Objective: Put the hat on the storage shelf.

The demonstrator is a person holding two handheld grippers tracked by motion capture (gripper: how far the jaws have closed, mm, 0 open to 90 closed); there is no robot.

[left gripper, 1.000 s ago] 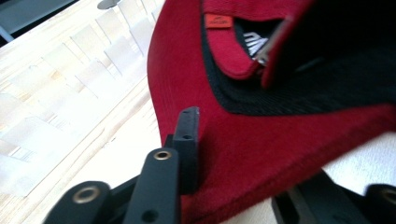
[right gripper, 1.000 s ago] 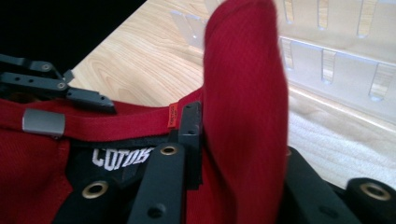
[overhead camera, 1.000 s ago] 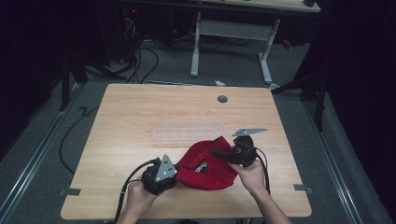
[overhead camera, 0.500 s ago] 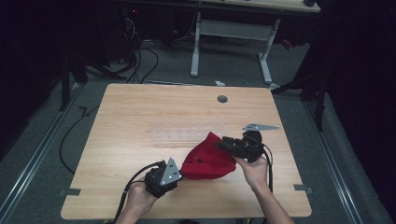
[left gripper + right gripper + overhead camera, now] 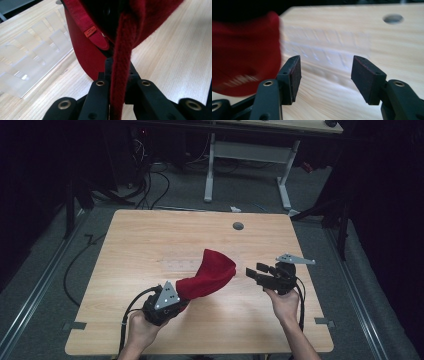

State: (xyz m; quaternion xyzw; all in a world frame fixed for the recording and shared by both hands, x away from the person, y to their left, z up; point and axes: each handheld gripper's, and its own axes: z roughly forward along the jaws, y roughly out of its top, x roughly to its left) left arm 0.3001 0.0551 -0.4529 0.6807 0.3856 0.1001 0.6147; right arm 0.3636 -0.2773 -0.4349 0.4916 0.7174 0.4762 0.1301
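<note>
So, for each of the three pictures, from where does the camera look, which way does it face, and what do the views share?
High view: above the person's side, facing forward and down on the wooden table; both forearms, left claw and right claw show.
Left gripper view: on the left claw, looking along shut jaws at the red cloth cap.
Right gripper view: on the right claw, jaws open, facing the table's grommet hole.
Shared: all three show the red cap and the clear plastic rack.

A wooden table (image 5: 150, 240) stood on grey floor (image 5: 45, 285). Beyond the table, a white-legged desk (image 5: 250, 155) and cables (image 5: 155, 175) sat in darkness.
</note>
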